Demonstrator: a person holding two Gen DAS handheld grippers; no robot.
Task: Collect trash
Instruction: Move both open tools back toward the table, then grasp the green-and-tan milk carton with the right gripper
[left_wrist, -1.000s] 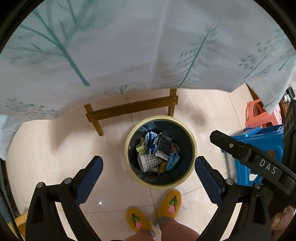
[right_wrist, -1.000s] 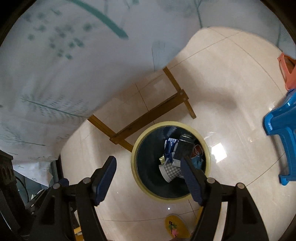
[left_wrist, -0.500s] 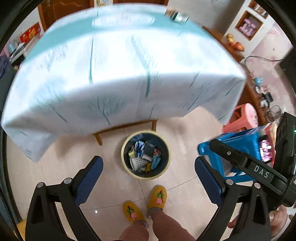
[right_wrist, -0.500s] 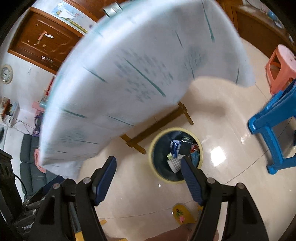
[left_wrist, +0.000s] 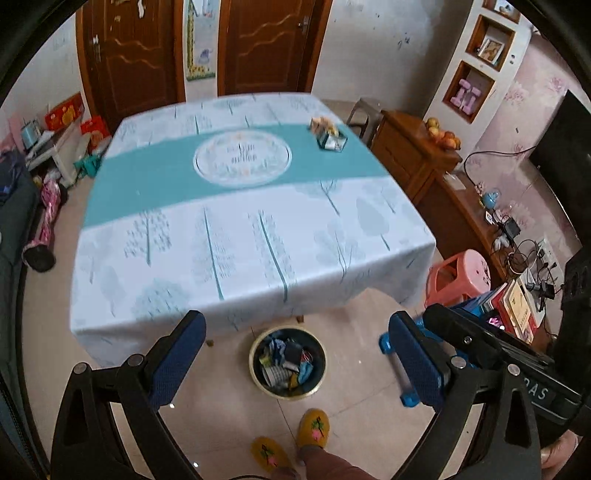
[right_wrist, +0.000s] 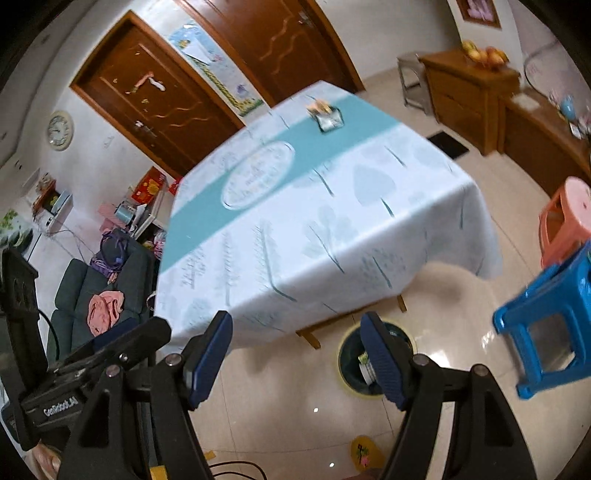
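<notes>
A round yellow-rimmed trash bin (left_wrist: 288, 366) stands on the floor at the table's near edge, holding crumpled wrappers and paper (left_wrist: 283, 360). It also shows in the right wrist view (right_wrist: 352, 363), partly behind a finger. My left gripper (left_wrist: 295, 360) is open and empty, high above the bin. My right gripper (right_wrist: 295, 360) is open and empty too. A small pile of trash (left_wrist: 329, 137) lies on the far right of the tablecloth (left_wrist: 240, 221); it also shows in the right wrist view (right_wrist: 327, 112).
A blue plastic stool (right_wrist: 546, 321) and a pink stool (left_wrist: 460, 275) stand right of the table. A wooden cabinet (left_wrist: 410, 155) lines the right wall. A dark sofa (right_wrist: 92, 291) is at left. My slippered feet (left_wrist: 314, 424) are near the bin.
Both grippers have risen from just above the bin to well over table height. The tabletop and the room came into view. Both stayed open.
</notes>
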